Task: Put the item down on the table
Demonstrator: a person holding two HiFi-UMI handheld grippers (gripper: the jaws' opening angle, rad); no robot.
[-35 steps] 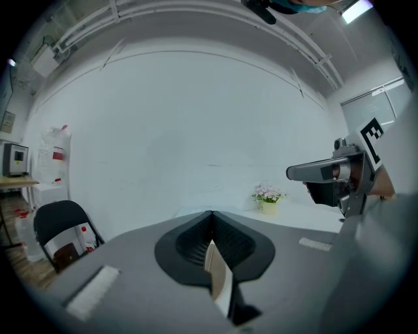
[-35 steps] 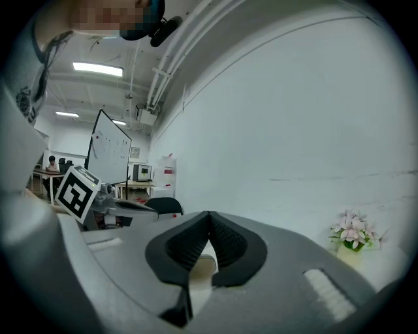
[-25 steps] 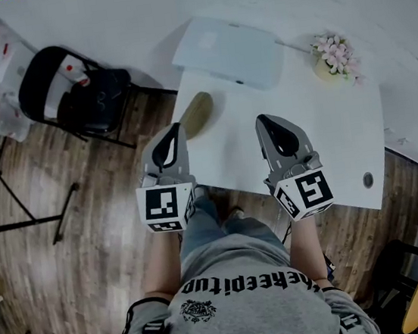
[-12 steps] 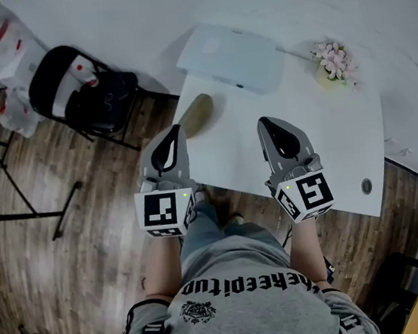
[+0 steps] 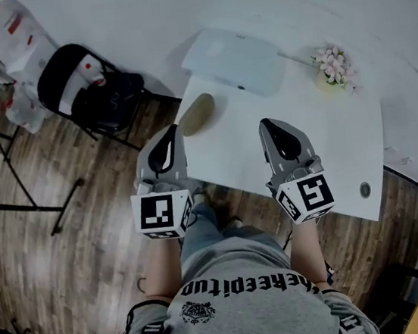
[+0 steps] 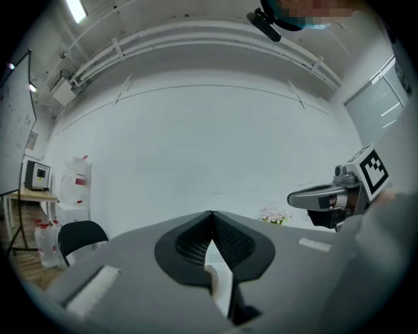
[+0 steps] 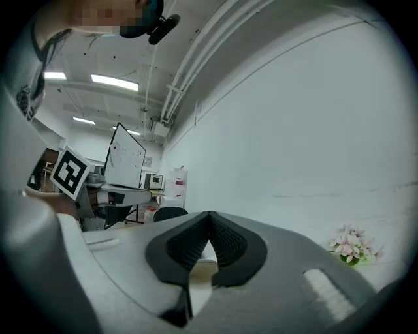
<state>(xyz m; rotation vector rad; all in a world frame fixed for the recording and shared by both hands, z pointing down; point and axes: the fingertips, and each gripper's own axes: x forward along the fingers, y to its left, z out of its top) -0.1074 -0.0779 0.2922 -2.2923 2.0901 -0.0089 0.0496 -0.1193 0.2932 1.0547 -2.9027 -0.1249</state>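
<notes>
both pairs of jaws are pressed together, empty. the item [image 5: 197, 114] lies on the table [image 5: 328, 147] just ahead of the left gripper [image 5: 169, 132], apart from the right gripper [image 5: 267, 124]. it looks placed; best to pull away level without nudging it.

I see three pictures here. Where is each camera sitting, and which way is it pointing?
Head view: on the person's head, looking steeply down at the white table; shows the grey shirt, left claw and right claw.
Left gripper view: on the left claw, facing level toward the white wall; shows its own shut jaws, the right claw at right.
Right gripper view: on the right claw, facing that wall too; shows its shut jaws, the left claw at left.
Shared: the pink flowers appear in all three.
</notes>
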